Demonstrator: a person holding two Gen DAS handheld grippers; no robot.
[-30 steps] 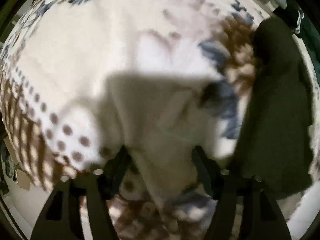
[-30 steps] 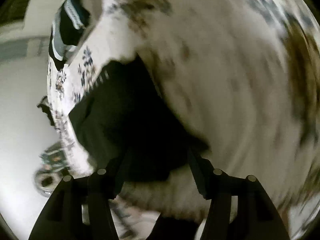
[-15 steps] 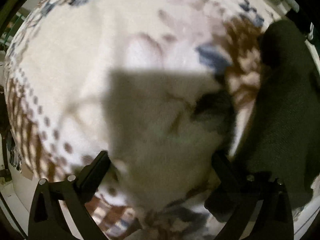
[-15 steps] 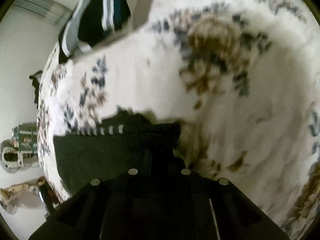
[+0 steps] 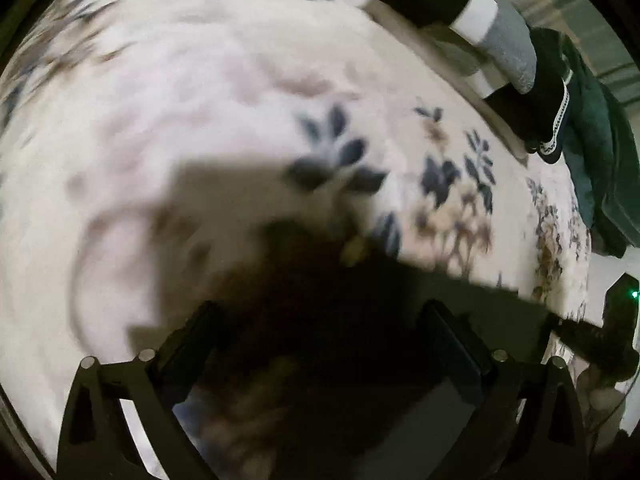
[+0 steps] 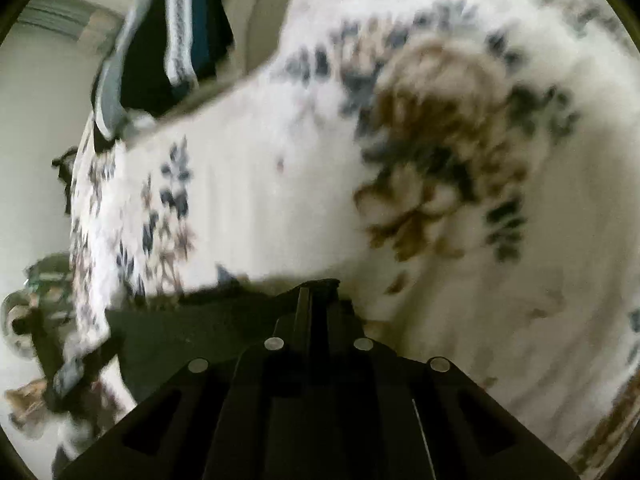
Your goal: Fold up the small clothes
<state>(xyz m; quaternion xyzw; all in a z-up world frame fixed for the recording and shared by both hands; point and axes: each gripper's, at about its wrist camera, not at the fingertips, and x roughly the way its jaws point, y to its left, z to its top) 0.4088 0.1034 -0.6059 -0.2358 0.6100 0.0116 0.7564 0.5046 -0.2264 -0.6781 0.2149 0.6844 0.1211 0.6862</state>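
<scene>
A dark green garment (image 5: 400,312) lies on the white floral blanket (image 5: 200,100). In the left wrist view it fills the space between my left gripper's fingers (image 5: 192,336), which stand wide apart; my left gripper (image 5: 320,332) is open over the cloth. In the right wrist view my right gripper (image 6: 316,292) is shut on an edge of the dark green garment (image 6: 192,332), which stretches off to the left over the blanket (image 6: 520,280). Both views are motion-blurred.
A pile of folded and loose clothes (image 5: 500,40), dark with white and grey stripes, sits at the blanket's far edge; it also shows in the right wrist view (image 6: 168,48). The other gripper (image 5: 616,320) shows at the right edge of the left view. Floor clutter (image 6: 36,312) lies beyond the blanket's edge.
My right gripper went from open around the dark garment to shut on its edge. My left gripper swung from bare blanket onto the garment, still open.
</scene>
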